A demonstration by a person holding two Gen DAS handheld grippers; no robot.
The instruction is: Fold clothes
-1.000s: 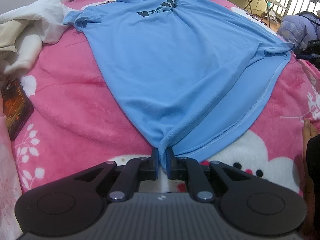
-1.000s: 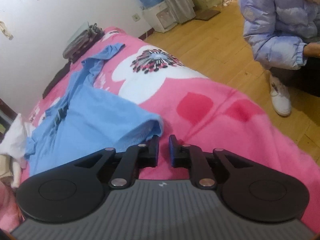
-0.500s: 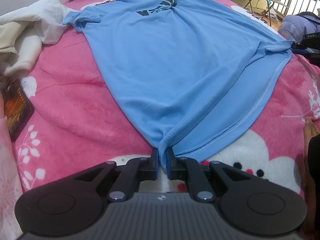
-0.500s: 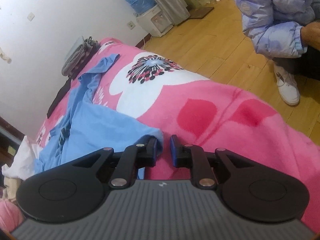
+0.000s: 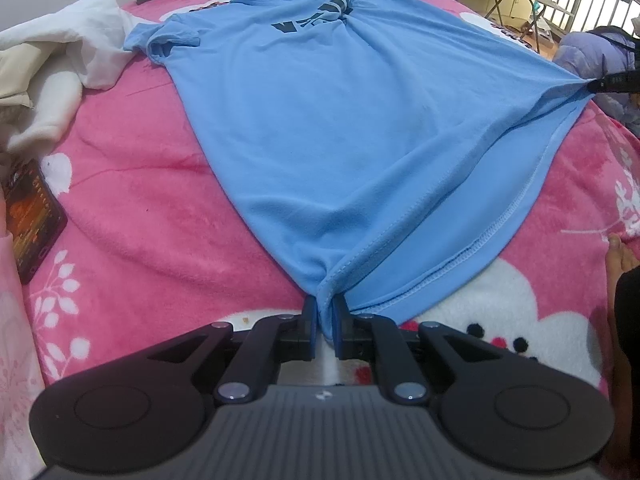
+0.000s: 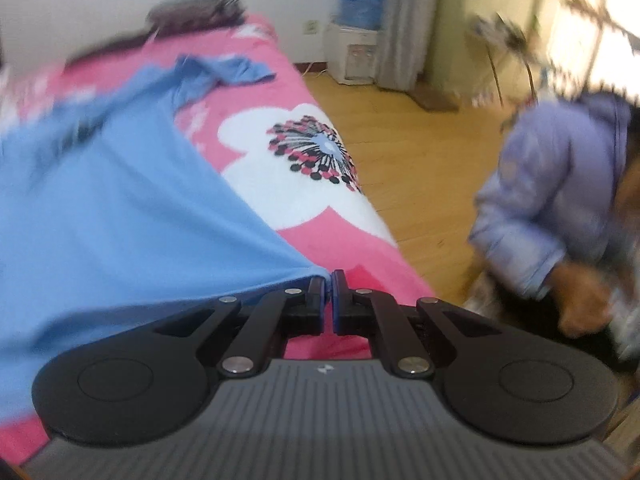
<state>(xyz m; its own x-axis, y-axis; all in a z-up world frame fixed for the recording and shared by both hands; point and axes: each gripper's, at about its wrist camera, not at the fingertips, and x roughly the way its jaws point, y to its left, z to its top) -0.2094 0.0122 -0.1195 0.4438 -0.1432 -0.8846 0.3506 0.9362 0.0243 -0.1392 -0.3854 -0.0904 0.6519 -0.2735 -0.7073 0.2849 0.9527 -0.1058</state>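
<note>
— Where is the shirt (image 5: 340, 128)?

— It lies spread on the pink bed (image 5: 132, 200). My left gripper (image 5: 325, 312) is clenched on one hem corner. My right gripper (image 6: 328, 292) pinches the other corner; its jaws are nearly closed on the cloth.

— What does only one view show?

— The left view shows the whole shirt, a phone (image 5: 30, 216) and white cloth (image 5: 60, 60). The right view, blurred, shows the wooden floor (image 6: 420, 168), a water dispenser (image 6: 356, 28) and a person in a purple jacket (image 6: 560, 184).

— Any writing?

— A dark print (image 5: 316, 20) on the chest, but I cannot read it.
</note>
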